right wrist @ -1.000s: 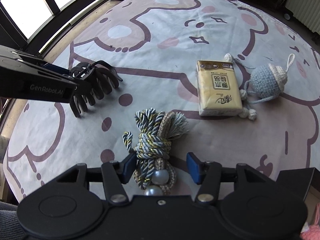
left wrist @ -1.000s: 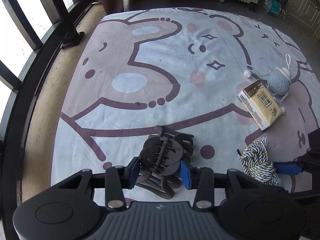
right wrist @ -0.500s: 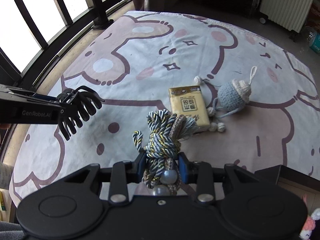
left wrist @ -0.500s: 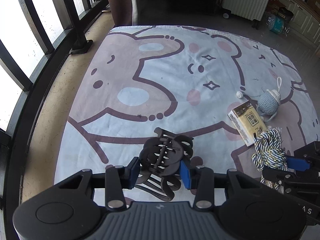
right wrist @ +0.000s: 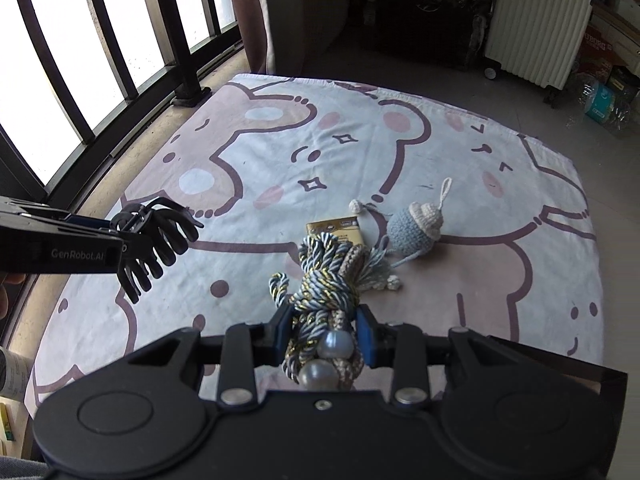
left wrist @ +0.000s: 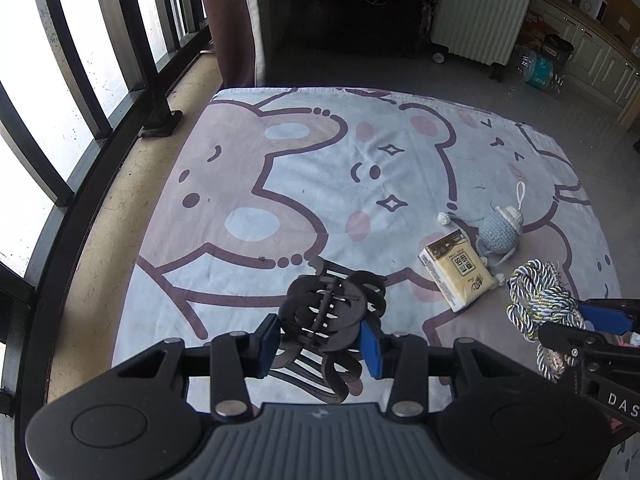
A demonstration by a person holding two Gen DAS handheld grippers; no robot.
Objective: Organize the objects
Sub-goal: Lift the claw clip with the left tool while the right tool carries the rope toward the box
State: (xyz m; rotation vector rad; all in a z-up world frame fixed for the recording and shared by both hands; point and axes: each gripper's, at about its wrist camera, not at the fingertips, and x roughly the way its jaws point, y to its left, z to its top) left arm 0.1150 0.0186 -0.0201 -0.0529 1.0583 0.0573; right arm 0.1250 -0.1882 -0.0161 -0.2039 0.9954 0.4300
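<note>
Over on the left, the left gripper [left wrist: 319,338] is clamped narrow on a black hair claw clip [left wrist: 332,312], held clear above the cartoon-bear mat [left wrist: 248,184], its teeth hanging toward six o'clock. It looks light, hard plastic, rigid but springy at the hinge; the blue pads [left wrist: 370,342] grip its body from both sides, which seems the safest hold, since the thin teeth could snap.

Toward three o'clock the right gripper [right wrist: 323,334] is closed on a knotted cord bundle with two pearl beads [right wrist: 324,304], also off the mat. That bundle looks soft and light; squeezing the thick knot seems wise, as the smooth beads might slip.

Beyond it on the mat, around one o'clock, lie a yellow tissue pack [left wrist: 456,276] and a crocheted blue toy [right wrist: 416,228], touching or nearly so.
</note>
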